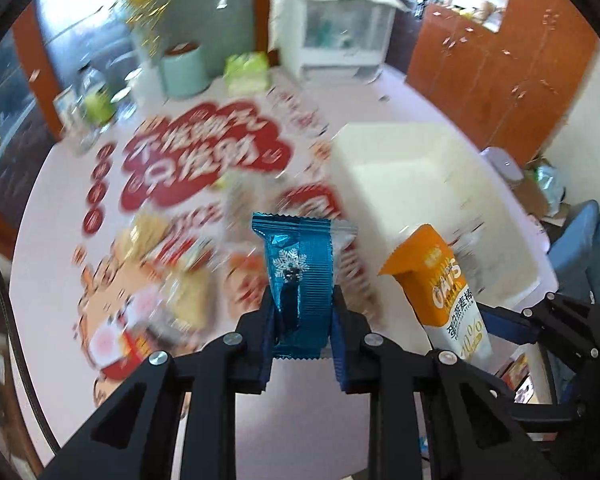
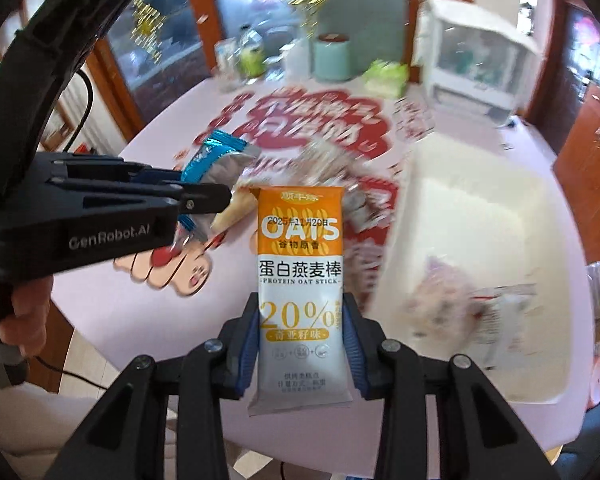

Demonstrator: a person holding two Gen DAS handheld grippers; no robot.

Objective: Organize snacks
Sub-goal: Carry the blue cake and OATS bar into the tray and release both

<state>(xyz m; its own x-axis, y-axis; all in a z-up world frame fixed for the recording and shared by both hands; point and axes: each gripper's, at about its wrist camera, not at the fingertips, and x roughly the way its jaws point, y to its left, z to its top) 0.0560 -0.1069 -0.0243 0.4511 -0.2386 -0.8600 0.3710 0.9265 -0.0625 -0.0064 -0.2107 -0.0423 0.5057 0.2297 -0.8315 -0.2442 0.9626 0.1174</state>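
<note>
My left gripper (image 1: 302,300) is shut on a blue foil snack packet (image 1: 298,276) with a snowflake, held upright above the table. My right gripper (image 2: 302,312) is shut on an orange and white oat stick packet (image 2: 300,280), also held above the table. That packet shows in the left wrist view (image 1: 440,292), and the blue packet in the right wrist view (image 2: 216,156). A white bin (image 1: 412,172) stands to the right; in the right wrist view the bin (image 2: 472,184) holds a blurred pale snack pack (image 2: 452,304). Several loose snacks (image 1: 180,264) lie on the table.
The round table (image 1: 364,92) has a pink cloth with red lettering. At the back stand a mint canister (image 1: 182,70), a green pack (image 1: 247,70), a white cabinet (image 1: 336,36) and bottles (image 1: 88,100). Wooden cupboards (image 1: 500,60) are on the right.
</note>
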